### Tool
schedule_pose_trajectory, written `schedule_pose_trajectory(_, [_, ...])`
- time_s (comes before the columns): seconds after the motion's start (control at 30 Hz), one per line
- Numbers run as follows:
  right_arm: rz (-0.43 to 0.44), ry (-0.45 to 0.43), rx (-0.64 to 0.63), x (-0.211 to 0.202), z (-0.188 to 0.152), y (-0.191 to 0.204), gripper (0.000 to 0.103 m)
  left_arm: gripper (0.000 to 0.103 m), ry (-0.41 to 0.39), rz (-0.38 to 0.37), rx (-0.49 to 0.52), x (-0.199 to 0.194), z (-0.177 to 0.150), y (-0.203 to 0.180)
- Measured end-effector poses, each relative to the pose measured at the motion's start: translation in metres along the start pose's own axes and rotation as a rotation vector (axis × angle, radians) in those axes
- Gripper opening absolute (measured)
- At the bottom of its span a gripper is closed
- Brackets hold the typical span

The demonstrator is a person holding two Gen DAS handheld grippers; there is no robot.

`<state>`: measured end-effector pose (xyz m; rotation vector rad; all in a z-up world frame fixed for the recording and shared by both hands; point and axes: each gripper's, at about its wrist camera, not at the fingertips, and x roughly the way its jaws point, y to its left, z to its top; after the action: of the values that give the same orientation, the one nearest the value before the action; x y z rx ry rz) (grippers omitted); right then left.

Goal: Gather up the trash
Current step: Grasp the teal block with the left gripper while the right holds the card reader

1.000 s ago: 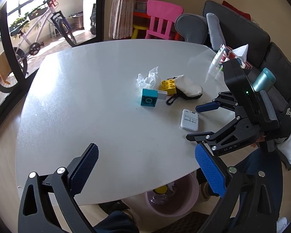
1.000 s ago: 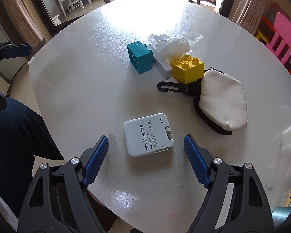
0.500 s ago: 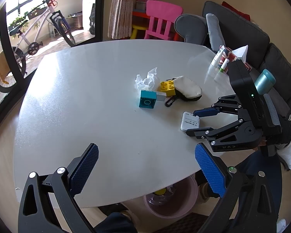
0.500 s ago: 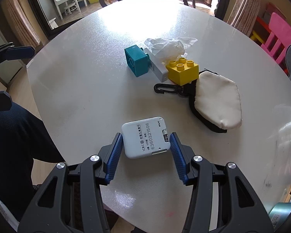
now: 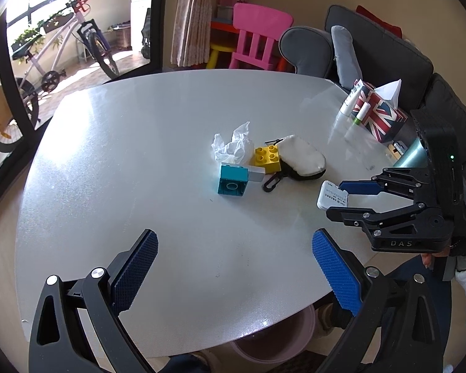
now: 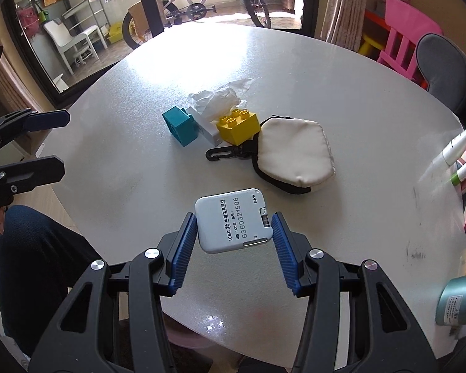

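My right gripper (image 6: 233, 228) is shut on a flat white card-sized device (image 6: 233, 220) with printed digits, gripped by its two side edges and lifted a little off the white table (image 6: 341, 71) near its front edge. The left wrist view shows this device (image 5: 330, 197) between the right gripper's (image 5: 337, 200) blue pads. A crumpled white tissue (image 5: 233, 146) lies mid-table behind a teal block (image 5: 232, 181). My left gripper (image 5: 233, 248) hovers open over the table's near side with nothing between its fingers.
A yellow block (image 5: 267, 155), a small grey block (image 5: 257, 174) and a white pouch (image 5: 303, 158) with a black clip lie beside the tissue. A flag-patterned tissue box (image 5: 376, 115) and tubes stand at the right edge. A pink bin (image 5: 276, 338) sits under the front edge.
The right gripper's jaws closed from wide apart onto the white device, then raised it off the table and rolled slightly. The left gripper stayed where it was.
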<state>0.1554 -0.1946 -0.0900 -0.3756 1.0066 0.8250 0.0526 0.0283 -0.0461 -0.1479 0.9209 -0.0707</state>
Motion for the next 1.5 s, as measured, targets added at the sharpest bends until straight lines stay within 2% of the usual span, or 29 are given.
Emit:
schedule_pose_trajectory(0.43, [-0.029, -0.039, 0.054, -0.021, -0.007, -0.016, 0.050, 0.096, 0.034, 0.027, 0.018, 0.036, 0.025, -0.003])
schedule_pose_trajectory(0.97, [-0.045, -0.039, 0.075, -0.021, -0.014, -0.031, 0.050, 0.095, 0.100, 0.048, 0.035, 0.081, 0.044, -0.001])
schedule_pose_trajectory(1.0, [-0.044, -0.039, 0.075, -0.021, -0.014, -0.031, 0.050, 0.094, 0.103, 0.049, 0.038, 0.083, 0.044, -0.001])
schedule_pose_trajectory(1.07, [-0.043, -0.040, 0.077, -0.020, -0.014, -0.032, 0.050, 0.082, 0.114, 0.050, 0.042, 0.088, 0.044, -0.002])
schedule_pose_trajectory(1.17, [-0.042, -0.043, 0.079, -0.021, -0.013, -0.033, 0.050, 0.058, 0.128, 0.047, 0.041, 0.093, 0.044, 0.000])
schedule_pose_trajectory(1.2, [-0.041, -0.044, 0.079, -0.021, -0.012, -0.033, 0.050, 0.043, 0.135, 0.046, 0.042, 0.094, 0.043, 0.000])
schedule_pose_trajectory(1.23, [-0.042, -0.046, 0.080, -0.021, -0.012, -0.034, 0.050, 0.034, 0.137, 0.045, 0.045, 0.094, 0.043, 0.000])
schedule_pose_trajectory(1.5, [-0.045, -0.057, 0.080, -0.023, -0.009, -0.032, 0.050, 0.032, 0.119, 0.032, 0.052, 0.085, 0.040, -0.002])
